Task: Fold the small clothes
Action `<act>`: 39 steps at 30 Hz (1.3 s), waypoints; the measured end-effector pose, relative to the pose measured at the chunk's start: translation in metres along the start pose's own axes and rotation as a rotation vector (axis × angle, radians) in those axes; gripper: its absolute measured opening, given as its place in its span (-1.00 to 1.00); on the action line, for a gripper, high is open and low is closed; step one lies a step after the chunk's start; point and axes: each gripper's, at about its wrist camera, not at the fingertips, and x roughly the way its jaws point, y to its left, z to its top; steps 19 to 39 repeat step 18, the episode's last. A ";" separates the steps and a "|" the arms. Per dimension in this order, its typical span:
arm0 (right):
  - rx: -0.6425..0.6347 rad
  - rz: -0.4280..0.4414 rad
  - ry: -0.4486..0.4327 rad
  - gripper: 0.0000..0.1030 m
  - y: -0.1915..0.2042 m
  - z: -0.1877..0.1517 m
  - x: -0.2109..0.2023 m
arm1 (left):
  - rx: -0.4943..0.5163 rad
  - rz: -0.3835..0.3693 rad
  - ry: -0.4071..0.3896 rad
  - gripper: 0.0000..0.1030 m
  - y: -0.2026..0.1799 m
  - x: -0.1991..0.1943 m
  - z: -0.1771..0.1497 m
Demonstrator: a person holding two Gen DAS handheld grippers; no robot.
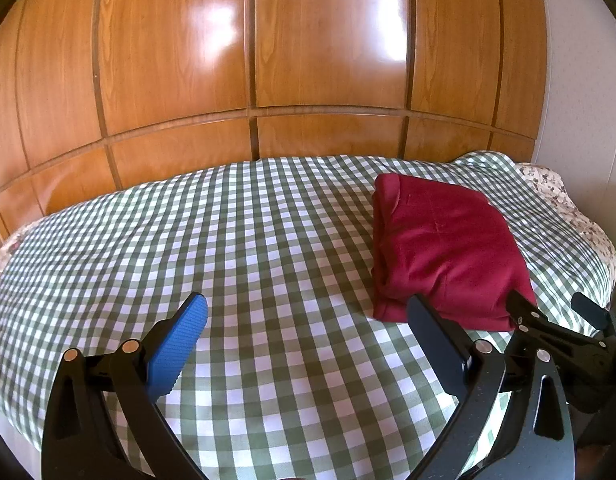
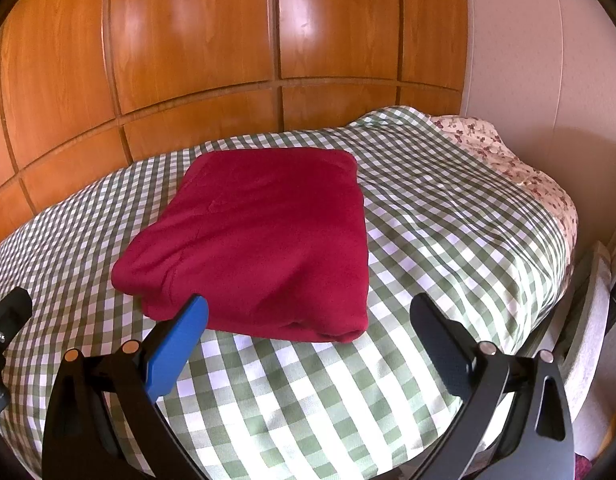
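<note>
Red garment (image 2: 259,240) lies folded into a thick packet toward the right of the checked bed (image 2: 428,240), below the wooden panelling (image 2: 195,40). Left hand-held gripper (image 1: 308,328) and right hand-held gripper (image 2: 310,320) hang near it, jaws apart, holding nothing. Best press the bulging near fold flat.

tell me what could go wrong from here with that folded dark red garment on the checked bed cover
1. The folded dark red fabric garment looks thick and stacked, so another grab by the open right gripper could spill its layers.
2. The green-and-white checked bed cover is soft; either open gripper, including the left gripper, might pinch it too.
</note>
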 end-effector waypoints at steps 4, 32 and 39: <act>0.005 -0.005 0.007 0.95 0.000 -0.002 0.002 | -0.001 -0.006 0.004 0.92 0.000 0.001 0.000; 0.191 -0.085 0.019 0.96 -0.071 0.035 0.035 | -0.085 0.014 0.143 0.92 0.031 0.049 -0.011; 0.191 -0.085 0.019 0.96 -0.071 0.035 0.035 | -0.085 0.014 0.143 0.92 0.031 0.049 -0.011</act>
